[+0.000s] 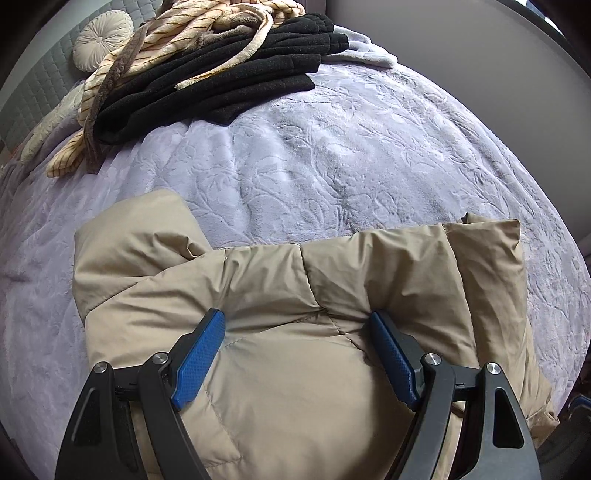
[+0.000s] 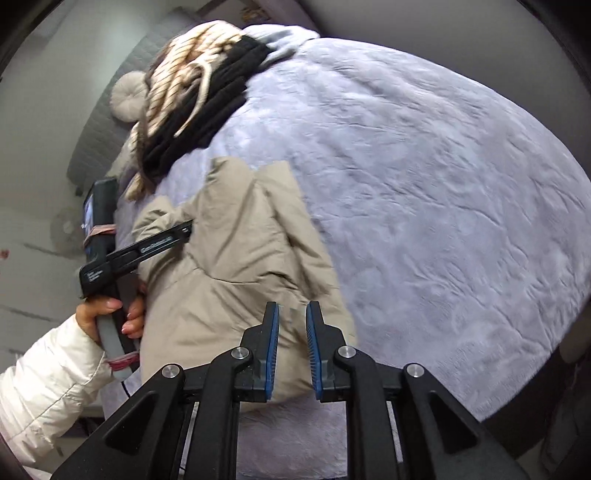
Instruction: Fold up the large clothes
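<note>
Closest to the left wrist camera, the left gripper (image 1: 297,321) has its blue-padded fingers spread wide, their tips pressed into the beige puffer jacket (image 1: 280,295), with nothing pinched between them. The jacket lies partly folded on the near part of the bed, over the lavender embossed blanket (image 1: 351,147); one padded part sticks out at the left and a folded edge rises at the right.

From the right wrist view, the right gripper (image 2: 291,314) hovers above the near end of the jacket (image 2: 240,266) with its fingers close together but a narrow gap between the pads; no fabric sits between them. At the left of that view the person's left hand (image 2: 110,314), in a white quilted sleeve (image 2: 48,376), grips the handle of the other gripper, whose black body reaches onto the jacket.

Farther back, near the head of the bed, a black fleece garment (image 1: 229,81) lies in folds, with a cream striped garment (image 1: 184,33) draped over it. Beyond them a round cream cushion (image 1: 103,38) leans against the grey quilted headboard (image 1: 33,88).
</note>
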Demonstrator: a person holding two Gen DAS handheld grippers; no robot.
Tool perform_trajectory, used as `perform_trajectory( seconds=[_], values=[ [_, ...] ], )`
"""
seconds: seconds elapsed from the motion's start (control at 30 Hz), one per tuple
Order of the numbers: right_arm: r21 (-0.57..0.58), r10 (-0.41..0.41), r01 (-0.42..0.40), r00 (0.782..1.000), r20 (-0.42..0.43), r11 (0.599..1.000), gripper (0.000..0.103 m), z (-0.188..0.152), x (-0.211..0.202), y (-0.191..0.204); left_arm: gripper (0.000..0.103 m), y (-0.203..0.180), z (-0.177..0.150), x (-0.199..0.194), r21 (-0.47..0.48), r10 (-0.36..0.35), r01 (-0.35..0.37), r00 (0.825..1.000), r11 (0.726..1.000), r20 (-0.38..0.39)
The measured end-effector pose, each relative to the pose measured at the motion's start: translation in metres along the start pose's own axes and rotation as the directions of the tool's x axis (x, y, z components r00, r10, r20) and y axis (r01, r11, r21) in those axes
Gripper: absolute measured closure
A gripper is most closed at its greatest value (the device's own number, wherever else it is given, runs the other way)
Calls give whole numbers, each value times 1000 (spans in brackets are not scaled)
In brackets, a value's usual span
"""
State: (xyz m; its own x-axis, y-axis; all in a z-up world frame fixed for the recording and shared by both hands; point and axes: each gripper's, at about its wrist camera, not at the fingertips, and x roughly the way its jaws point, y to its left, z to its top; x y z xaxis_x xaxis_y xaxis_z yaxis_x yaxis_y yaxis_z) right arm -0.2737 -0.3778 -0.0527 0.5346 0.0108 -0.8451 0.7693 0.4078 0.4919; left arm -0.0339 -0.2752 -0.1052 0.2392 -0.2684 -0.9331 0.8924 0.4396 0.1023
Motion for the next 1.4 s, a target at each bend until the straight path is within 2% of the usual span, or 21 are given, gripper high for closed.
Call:
perform_trajectory(
  seconds=[0.13, 0.2, 0.3, 0.43, 0.6, 0.83, 1.03, 1.33, 1.4],
  values=[
    [-75, -21, 14, 995, -97, 997, 85, -3, 32, 18, 21, 0, 1, 0, -3, 4, -4, 1000, 1000, 1],
    [-82, -52, 40, 986, -158, 996, 85, -9, 52, 20, 21, 1, 2, -1, -9, 5, -5, 1000, 1000, 1],
    [-68, -66, 54, 977, -204, 996, 85, -19, 70, 13, 21, 3, 2, -6, -17, 3, -3, 1000, 1000, 2],
    [-60, -62, 50, 973, -224, 997, 88, -18, 76, 6, 21, 6, 0, -23, -43, -1, 1, 1000, 999, 6],
    [-64, -59, 44, 966, -252, 997, 88, -13, 87, 5, 21, 20, -19, -59, -85, -23, 23, 1000, 996, 10],
    [-63, -57, 41, 957, -284, 997, 88, -3, 110, 11, 21, 43, -73, -92, -199, -35, 26, 998, 980, -45],
    [-77, -69, 48, 949, -308, 996, 88, 10, 119, 15, 21, 53, -108, -100, -277, -36, 8, 995, 961, -96],
    [-118, -115, 79, 937, -331, 990, 87, 18, 129, 30, 21, 59, -125, -101, -332, -46, 11, 994, 943, -97],
    [-122, -121, 84, 936, -332, 989, 87, 20, 129, 34, 0, 59, -125, -100, -333, -51, 15, 994, 943, -98]
  ],
)
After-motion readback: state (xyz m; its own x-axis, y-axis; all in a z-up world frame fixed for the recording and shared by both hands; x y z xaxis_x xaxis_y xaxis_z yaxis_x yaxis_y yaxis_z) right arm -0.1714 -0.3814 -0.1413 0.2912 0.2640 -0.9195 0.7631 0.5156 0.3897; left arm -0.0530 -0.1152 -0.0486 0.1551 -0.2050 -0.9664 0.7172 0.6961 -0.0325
